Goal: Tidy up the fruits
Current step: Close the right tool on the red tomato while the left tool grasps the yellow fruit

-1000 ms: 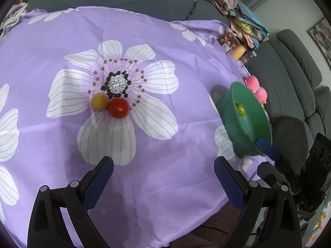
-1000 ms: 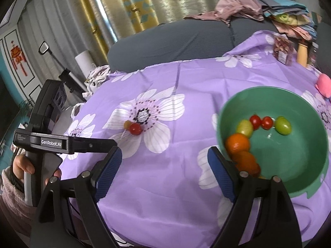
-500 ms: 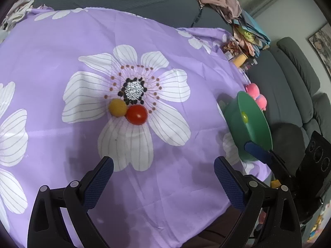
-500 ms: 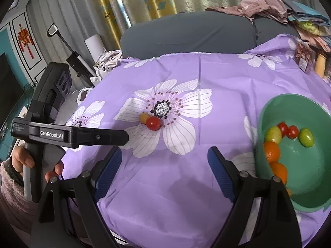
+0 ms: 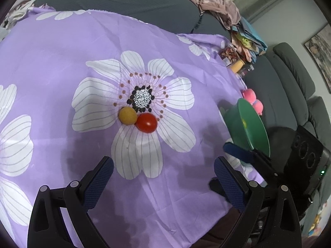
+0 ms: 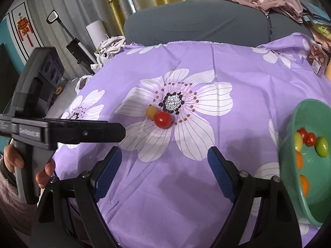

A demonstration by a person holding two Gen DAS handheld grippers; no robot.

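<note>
Both grippers have swung toward the flower print's dotted centre (image 5: 142,98), jaws spread and empty: left gripper (image 5: 163,175), right gripper (image 6: 164,165). Red tomato (image 5: 146,123) touches yellow tomato (image 5: 127,115) there; green bowl (image 6: 289,144) well right.

The green bowl (image 6: 289,165) is cut off by the right wrist view's edge.

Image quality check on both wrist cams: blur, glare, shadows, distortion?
Left wrist: sharp in the middle, red tomato and yellow tomato crisp; soft tong shadows on the purple cloth; heavy fisheye bending, dark vignette corners.
Right wrist: equally sharp; green bowl stretched at the right edge; small highlight on the red tomato, no real glare.
</note>
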